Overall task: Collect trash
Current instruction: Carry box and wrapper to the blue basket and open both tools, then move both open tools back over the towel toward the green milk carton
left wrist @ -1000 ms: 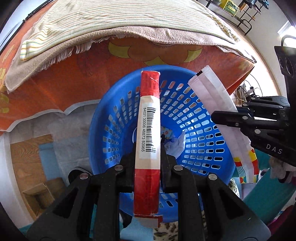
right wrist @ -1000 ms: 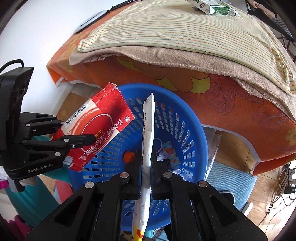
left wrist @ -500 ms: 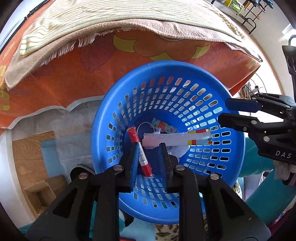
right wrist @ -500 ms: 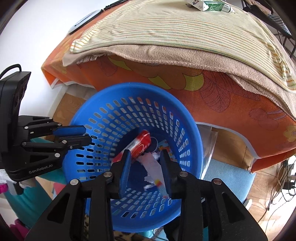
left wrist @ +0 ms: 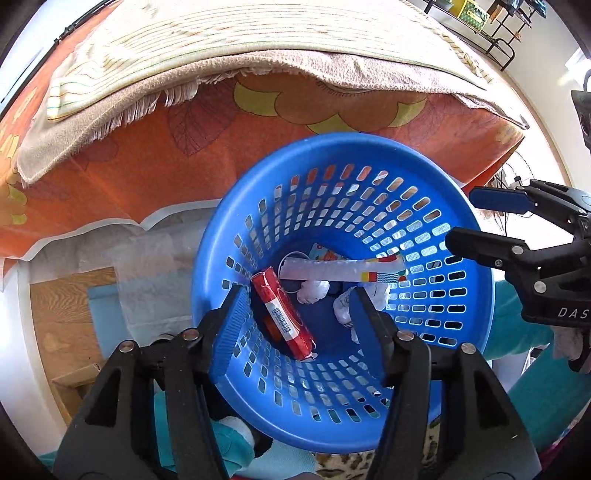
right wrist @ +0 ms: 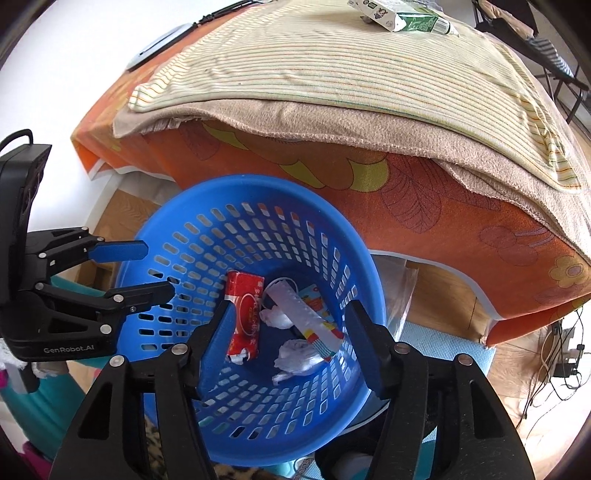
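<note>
A blue perforated basket (left wrist: pixel 443 177) stands on the floor beside the bed; it also shows in the right wrist view (right wrist: pixel 177 206). Inside lie a red wrapper (left wrist: pixel 284 317) (right wrist: pixel 246 314), a long white wrapper with a coloured end (left wrist: pixel 332 268) (right wrist: pixel 303 317) and crumpled white tissues (left wrist: pixel 314 290) (right wrist: pixel 295 354). My left gripper (left wrist: pixel 299 314) is open and empty above the basket. My right gripper (right wrist: pixel 291 325) is open and empty above it too. Each gripper shows at the other view's edge: the right gripper (left wrist: pixel 476 218) and the left gripper (right wrist: pixel 155 269).
A bed with an orange flowered sheet (right wrist: pixel 424 206), a tan blanket (right wrist: pixel 369 122) and a striped cloth (right wrist: pixel 314 62) rises behind the basket. A green and white packet (right wrist: pixel 402 16) lies on the bed's far side. Wooden floor (left wrist: pixel 55 306) and cables (right wrist: pixel 557 354) surround it.
Both grippers opened. The red wrapper dropped from my left gripper and the white wrapper from my right gripper into the basket, where they now lie. The jaws have spread wider since.
</note>
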`<state>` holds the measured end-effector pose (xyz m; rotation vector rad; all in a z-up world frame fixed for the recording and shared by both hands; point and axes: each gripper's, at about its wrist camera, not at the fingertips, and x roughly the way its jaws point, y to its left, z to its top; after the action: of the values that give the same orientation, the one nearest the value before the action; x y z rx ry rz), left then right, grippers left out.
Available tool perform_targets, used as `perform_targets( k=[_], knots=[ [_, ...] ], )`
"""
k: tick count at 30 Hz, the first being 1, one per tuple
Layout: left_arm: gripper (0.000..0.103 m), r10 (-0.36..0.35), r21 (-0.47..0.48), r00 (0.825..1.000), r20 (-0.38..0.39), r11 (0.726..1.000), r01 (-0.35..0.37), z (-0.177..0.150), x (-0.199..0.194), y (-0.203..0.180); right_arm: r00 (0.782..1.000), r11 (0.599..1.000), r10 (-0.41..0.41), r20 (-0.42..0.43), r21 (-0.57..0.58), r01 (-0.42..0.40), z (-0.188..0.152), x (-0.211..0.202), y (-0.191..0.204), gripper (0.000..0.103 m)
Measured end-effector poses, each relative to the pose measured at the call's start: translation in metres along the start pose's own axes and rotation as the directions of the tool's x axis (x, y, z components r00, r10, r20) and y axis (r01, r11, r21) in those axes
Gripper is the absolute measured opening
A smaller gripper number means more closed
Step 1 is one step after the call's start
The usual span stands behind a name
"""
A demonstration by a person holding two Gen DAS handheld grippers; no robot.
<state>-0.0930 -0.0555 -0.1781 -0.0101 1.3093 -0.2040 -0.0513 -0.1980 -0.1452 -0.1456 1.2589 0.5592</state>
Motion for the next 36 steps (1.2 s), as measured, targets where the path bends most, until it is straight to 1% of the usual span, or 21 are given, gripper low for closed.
perform_targets(
  k=[3, 5, 12, 19, 26, 31, 36],
  knots=[
    [0.059, 0.000, -0.005, 1.000, 0.010, 1.000, 0.000, 0.002, -0.002, 0.000, 1.000, 1.000, -0.016, 0.001, 0.005, 0.016, 0.002, -0.001, -0.002, 0.062],
    [0.059, 0.006, -0.001, 1.000, 0.022, 1.000, -0.006, 0.004, -0.005, -0.001, 1.000, 1.000, -0.029, 0.002, 0.009, 0.029, 0.003, -0.001, -0.004, 0.067],
    [0.059, 0.010, 0.015, 0.998, 0.068, 1.000, -0.011, 0.009, -0.017, -0.007, 0.998, 0.997, -0.067, 0.010, 0.028, 0.066, 0.007, -0.006, -0.009, 0.068],
    [0.059, 0.004, 0.013, 0.993, 0.114, 1.000, -0.006, 0.018, -0.032, -0.009, 0.997, 0.996, -0.062, 0.045, 0.060, 0.059, 0.018, -0.017, -0.015, 0.068],
    [0.059, 0.001, 0.017, 0.988, 0.151, 1.000, -0.004, 0.030, -0.046, -0.010, 0.998, 0.995, -0.039, 0.054, 0.094, 0.034, 0.031, -0.023, -0.021, 0.068],
    [0.059, -0.011, 0.012, 0.987, 0.160, 1.000, 0.009, 0.041, -0.052, -0.009, 0.997, 0.994, -0.030, 0.069, 0.104, 0.023, 0.038, -0.031, -0.025, 0.068],
    [0.059, -0.019, 0.005, 0.988, 0.156, 1.000, 0.019, 0.055, -0.054, -0.002, 0.995, 0.993, -0.043, 0.086, 0.110, 0.033, 0.050, -0.040, -0.029, 0.068]
  ],
)
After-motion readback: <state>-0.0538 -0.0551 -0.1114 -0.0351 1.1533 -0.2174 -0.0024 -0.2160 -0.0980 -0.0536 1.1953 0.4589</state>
